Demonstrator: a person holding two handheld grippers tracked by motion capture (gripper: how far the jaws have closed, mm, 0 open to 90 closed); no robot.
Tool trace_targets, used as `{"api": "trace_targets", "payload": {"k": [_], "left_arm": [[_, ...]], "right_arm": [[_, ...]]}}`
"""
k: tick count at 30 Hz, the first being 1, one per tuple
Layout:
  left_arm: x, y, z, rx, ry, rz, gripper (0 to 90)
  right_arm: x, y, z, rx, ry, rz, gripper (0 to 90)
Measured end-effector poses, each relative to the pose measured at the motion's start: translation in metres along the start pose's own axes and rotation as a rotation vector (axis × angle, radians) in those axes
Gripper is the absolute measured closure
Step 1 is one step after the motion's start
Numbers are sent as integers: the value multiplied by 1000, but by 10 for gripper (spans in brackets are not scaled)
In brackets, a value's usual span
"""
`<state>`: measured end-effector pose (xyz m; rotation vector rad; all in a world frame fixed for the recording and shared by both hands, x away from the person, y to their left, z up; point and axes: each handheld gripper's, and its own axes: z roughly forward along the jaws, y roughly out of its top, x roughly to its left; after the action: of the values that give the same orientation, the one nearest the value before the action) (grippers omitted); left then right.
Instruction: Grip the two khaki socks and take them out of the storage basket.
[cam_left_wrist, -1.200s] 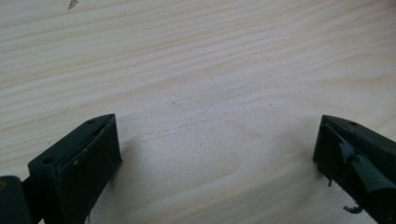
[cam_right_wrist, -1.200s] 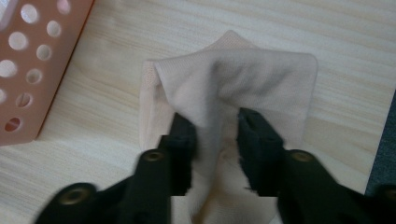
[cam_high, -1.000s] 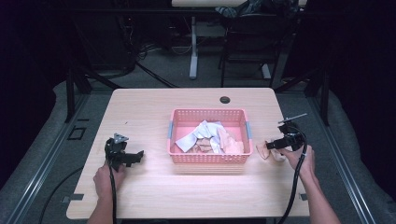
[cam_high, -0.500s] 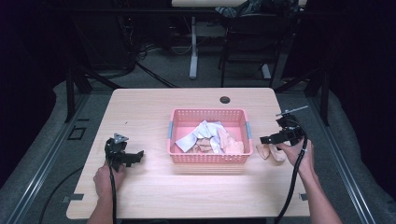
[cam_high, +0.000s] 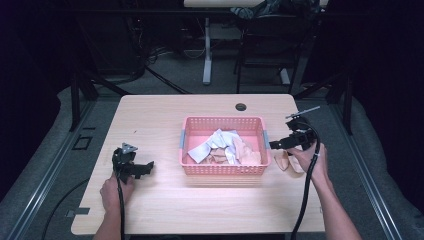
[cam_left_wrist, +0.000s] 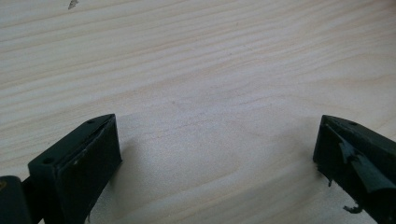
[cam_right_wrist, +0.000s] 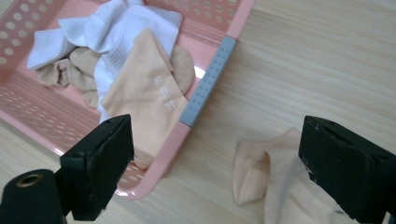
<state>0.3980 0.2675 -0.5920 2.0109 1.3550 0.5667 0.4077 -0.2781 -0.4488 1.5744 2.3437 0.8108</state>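
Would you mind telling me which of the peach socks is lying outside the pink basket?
The peach sock on the bare table, just right of the basket beneath the open right gripper. The other peach sock lies inside, among white ones.

L gripper (cam_high: 134, 167) lower left, jaws wide apart; R gripper (cam_high: 295, 141) mid-right, jaws agape; both hand-held.

Black hand-held grippers (cam_high: 134, 167), black cables, seemingly bare forearms.

Basket (cam_high: 223, 170) sits mid-table (cam_high: 165, 115) with socks (cam_high: 222, 147) inside; one sock (cam_high: 287, 161) lies just right of it.
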Motion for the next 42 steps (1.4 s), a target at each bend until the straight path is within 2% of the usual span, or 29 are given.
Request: {"api": "trace_targets", "payload": {"k": [7,11,15,24,25,28,31,33,35,36,38,40,42], "left_arm": [[0,0,0,0,0,1,4],[0,0,0,1,0,1,4],[0,0,0,1,1,0,4],[0,0,0,1,-1,-1,4],[0,0,0,0,0,-1,4],[0,0,0,1,0,-2,4],[0,0,0,1,0,-2,4],[0,0,0,1,0,-2,4],[0,0,0,1,0,-2,4],[0,0,0,1,0,-3,4],[0,0,0,1,0,-3,4],[0,0,0,1,0,-2,4],[0,0,0,1,0,-2,4]], "right_arm": [[24,16,11,7,23,-55,104],[35,21,17,-2,39,-66,117],[49,28,29,13,56,-89,128],[61,34,45,41,69,-104,140],[61,36,48,59,63,-113,144],[63,36,52,58,71,-94,146],[64,37,57,60,73,-97,157],[64,38,62,75,70,-98,179],[64,37,66,66,76,-77,200],[64,37,68,87,62,-88,206],[64,38,70,99,64,-89,210],[66,38,75,98,66,-65,229],[70,40,81,126,54,-82,274]]}}
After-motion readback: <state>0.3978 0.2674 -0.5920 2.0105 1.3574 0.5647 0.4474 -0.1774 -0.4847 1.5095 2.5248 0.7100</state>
